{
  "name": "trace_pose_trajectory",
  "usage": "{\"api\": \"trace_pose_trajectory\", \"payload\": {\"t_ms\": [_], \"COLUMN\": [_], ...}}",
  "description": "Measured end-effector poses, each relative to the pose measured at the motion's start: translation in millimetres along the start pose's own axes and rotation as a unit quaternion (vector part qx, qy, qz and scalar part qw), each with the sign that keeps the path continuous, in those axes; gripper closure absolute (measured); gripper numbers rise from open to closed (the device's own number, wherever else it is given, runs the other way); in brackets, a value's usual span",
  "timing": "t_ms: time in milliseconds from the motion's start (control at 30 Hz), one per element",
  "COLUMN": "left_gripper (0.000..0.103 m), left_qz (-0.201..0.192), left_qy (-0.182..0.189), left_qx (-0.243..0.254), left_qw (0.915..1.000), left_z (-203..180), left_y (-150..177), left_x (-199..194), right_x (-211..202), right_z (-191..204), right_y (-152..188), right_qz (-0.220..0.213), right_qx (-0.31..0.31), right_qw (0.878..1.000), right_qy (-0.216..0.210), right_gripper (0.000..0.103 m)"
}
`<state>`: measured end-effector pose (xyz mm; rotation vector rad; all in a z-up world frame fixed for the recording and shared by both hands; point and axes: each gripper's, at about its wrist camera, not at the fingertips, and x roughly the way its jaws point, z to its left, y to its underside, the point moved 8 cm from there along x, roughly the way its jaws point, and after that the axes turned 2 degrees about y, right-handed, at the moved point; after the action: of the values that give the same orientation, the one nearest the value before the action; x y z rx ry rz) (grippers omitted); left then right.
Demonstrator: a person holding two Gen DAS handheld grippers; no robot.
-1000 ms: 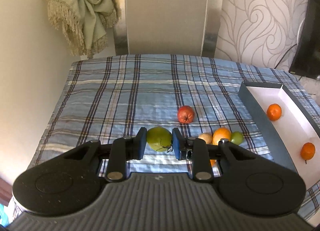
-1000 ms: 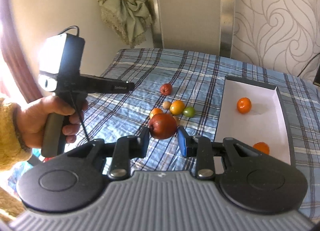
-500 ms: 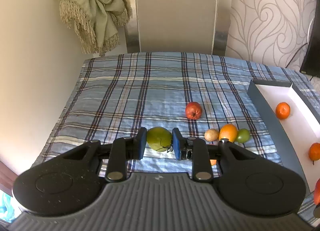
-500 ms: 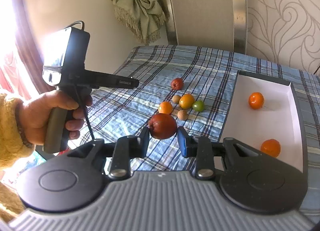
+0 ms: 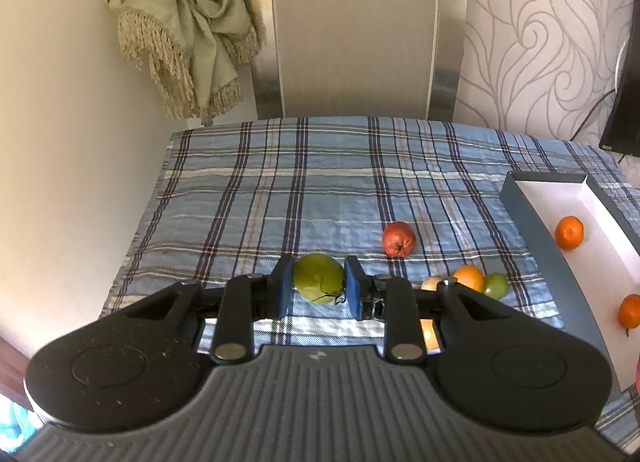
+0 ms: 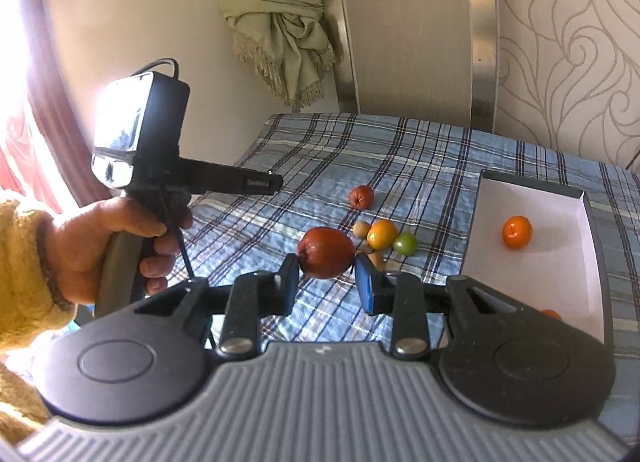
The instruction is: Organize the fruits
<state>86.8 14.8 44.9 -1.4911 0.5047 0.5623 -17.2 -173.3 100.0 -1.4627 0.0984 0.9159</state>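
Note:
My left gripper (image 5: 319,286) is shut on a green fruit (image 5: 318,278), held above the plaid cloth. My right gripper (image 6: 327,268) is shut on a dark red fruit (image 6: 326,252), also held above the cloth. On the cloth lie a small red fruit (image 5: 398,238) (image 6: 361,196), a pale beige fruit (image 6: 362,229), a yellow-orange fruit (image 5: 469,277) (image 6: 382,234) and a small green fruit (image 5: 496,285) (image 6: 405,242). The white-lined box (image 5: 536,229) (image 6: 486,221) at the right holds two oranges (image 5: 569,232) (image 5: 629,310). In the right wrist view the left gripper's body (image 6: 160,157) sits in a hand.
The blue plaid cloth (image 5: 280,197) covers the table, with its left edge near the wall. A chair back (image 5: 356,29) with a draped green scarf (image 5: 180,21) stands behind. A dark screen (image 5: 624,101) is at the far right. A yellow sleeve (image 6: 20,270) is at the left.
Both views have swung a little to the left, so the fruits and box sit further right in frame. Each gripper keeps its fruit.

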Motion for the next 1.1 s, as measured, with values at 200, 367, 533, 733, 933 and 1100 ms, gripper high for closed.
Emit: {"api": "trace_pose_trajectory", "payload": {"t_ms": [200,367,533,733,933,1100], "left_gripper": [0.071,0.071,0.071,0.071,0.071,0.071], "left_qz": [-0.004,-0.012,-0.009,-0.004,-0.008,-0.011], "left_qy": [0.011,0.008,0.006,0.011,0.018,0.020], "left_qx": [0.019,0.026,0.026,0.013,0.001,-0.007], "left_qw": [0.9997,0.9996,0.9996,0.9998,0.9998,0.9997], "left_z": [4.1,10.0,14.0,10.6,1.5,-11.2], "left_y": [6.2,11.0,13.3,8.0,1.3,-2.3], "left_x": [7.2,12.3,10.0,1.6,-4.9,-8.1], "right_x": [10.9,20.9,22.6,8.1,-6.7,-13.3], "right_z": [5.0,14.5,23.0,21.7,16.9,6.9], "right_y": [7.8,21.2,26.8,11.9,-2.6,-1.2], "right_qz": [-0.005,-0.008,-0.003,0.000,0.001,0.008], "right_qx": [0.017,0.024,0.022,0.015,-0.005,-0.014], "right_qw": [1.000,1.000,1.000,1.000,1.000,1.000], "right_qy": [0.012,0.009,0.003,0.010,0.013,0.013], "right_gripper": [0.070,0.070,0.070,0.070,0.070,0.070]}}
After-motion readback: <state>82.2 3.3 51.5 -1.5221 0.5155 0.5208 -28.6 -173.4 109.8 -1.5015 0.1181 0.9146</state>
